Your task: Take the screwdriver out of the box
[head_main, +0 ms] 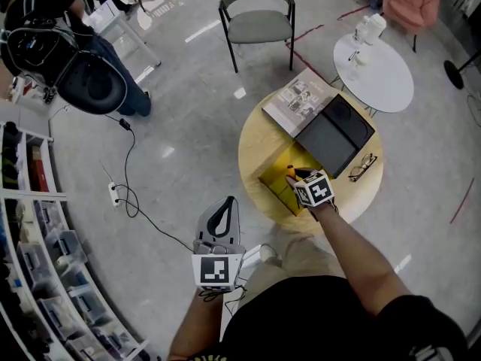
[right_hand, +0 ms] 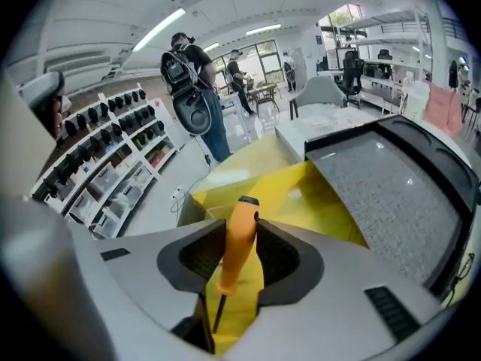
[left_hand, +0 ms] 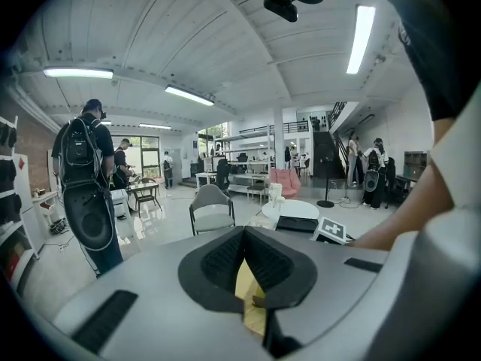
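I see one screwdriver (right_hand: 238, 250), its orange handle pinched between the two jaws of my right gripper (head_main: 295, 174), dark shaft running back toward the gripper body, over the one yellow box (head_main: 272, 180) on the round wooden table (head_main: 254, 150). To the right lie one black case (head_main: 334, 134) and one pair of glasses (head_main: 363, 166), with one magazine (head_main: 298, 100) farther off. My left gripper (head_main: 220, 210) hangs off the table's near left, jaws pressed together, empty.
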`<state>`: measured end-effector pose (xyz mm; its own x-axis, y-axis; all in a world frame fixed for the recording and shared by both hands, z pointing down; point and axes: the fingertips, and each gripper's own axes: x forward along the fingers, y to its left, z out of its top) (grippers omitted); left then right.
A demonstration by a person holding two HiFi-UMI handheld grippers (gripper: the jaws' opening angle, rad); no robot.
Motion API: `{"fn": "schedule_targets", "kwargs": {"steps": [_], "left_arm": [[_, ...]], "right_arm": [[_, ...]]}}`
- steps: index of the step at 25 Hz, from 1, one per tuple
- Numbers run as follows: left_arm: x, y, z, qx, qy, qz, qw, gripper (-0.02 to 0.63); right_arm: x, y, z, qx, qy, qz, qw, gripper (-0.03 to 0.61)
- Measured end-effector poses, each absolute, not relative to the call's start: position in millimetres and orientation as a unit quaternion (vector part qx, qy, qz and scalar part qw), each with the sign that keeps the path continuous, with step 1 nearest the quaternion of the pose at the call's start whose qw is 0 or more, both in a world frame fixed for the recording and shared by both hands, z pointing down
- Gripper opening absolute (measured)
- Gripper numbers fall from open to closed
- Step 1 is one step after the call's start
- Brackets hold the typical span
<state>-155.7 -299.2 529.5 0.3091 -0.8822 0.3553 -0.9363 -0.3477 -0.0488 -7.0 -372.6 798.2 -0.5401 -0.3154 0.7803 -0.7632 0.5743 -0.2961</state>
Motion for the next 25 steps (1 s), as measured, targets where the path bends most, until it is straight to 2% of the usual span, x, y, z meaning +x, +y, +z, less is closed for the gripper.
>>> {"fn": "schedule_targets", "kwargs": {"steps": [13, 25], "left_arm": [[-158.7, -269.8, 492.7, 0.806, -0.569, 0.153, 0.058, 0.014], [-168.3, -252.5, 473.7, 0.798, -0.585, 0.133, 0.056, 0.014]], "right_arm": [[7.1, -347.4, 699.8, 0.333, -0.875, 0.241, 0.256, 0.124], [20.1, -312.6, 641.0, 0.323, -0.898, 0.211, 0.213, 0.124]]}}
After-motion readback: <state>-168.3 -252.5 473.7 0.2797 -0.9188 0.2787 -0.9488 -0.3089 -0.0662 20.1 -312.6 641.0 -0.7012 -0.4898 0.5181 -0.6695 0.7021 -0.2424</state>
